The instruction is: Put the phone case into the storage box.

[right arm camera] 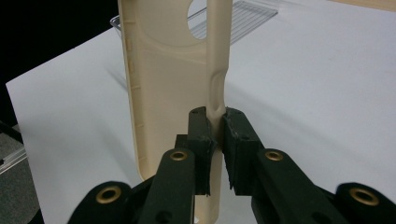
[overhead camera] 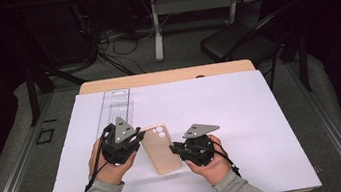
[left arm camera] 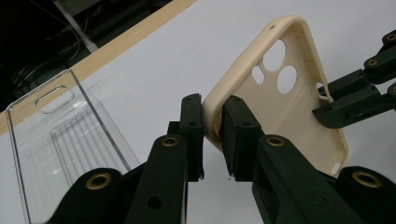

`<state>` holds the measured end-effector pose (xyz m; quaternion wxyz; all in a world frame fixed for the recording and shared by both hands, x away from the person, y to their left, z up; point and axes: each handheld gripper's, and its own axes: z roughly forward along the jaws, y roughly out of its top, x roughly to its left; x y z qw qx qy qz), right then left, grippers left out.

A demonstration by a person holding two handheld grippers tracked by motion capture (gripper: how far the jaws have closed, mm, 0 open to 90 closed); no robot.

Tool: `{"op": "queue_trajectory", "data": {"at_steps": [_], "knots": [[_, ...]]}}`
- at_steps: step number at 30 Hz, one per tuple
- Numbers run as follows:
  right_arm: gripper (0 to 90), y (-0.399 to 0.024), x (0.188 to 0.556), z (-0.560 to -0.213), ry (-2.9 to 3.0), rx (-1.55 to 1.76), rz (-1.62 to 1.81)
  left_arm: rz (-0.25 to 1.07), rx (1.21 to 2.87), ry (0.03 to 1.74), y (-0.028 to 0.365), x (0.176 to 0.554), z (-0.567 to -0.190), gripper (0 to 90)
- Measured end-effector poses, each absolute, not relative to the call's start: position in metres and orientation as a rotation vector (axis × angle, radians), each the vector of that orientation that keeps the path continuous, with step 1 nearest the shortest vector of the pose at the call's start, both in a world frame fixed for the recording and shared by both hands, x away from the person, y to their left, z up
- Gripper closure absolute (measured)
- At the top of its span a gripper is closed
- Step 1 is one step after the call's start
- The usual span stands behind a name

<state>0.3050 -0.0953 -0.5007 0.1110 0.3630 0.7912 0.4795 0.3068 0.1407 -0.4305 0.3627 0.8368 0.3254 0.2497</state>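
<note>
Resting near the middle of the white sheet (overhead camera: 242, 116) on the table (overhead camera: 166, 76): one beige phone case (overhead camera: 161, 150), soft, with round camera cut-outs at its far end, held between two hand-held grippers.

Left gripper (left arm camera: 212, 123): jaws pinched on the case's left wall near the camera end, one pad inside the rim and one outside. A person's left hand (overhead camera: 111, 170) carries it.

Right gripper (right arm camera: 215, 128): jaws pinched on the case's right wall, which buckles slightly at the pads. A person's right hand (overhead camera: 213, 163) carries it.

Clear plastic tray (overhead camera: 116, 108): ribbed, with a slot at its far end, lying flat on the sheet to the far left, just beyond the left gripper and apart from the case.

Black chair (overhead camera: 241, 40): on the floor beyond the table's far right.
</note>
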Motion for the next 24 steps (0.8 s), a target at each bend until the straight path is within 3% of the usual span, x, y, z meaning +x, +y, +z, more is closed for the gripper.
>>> {"op": "queue_trajectory", "data": {"at_steps": [11,24], "knots": [[81.1,-0.0953,0.305,-0.5005,2.33,1.063,1.42,0.65,2.15,0.83,0.1407,0.3056,-0.4293,79.4],[72.0,-0.0962,0.3057,-0.4993,2.321,1.059,1.449,0.646,2.135,0.842,0.1454,0.3084,-0.4294,79.5]]}}
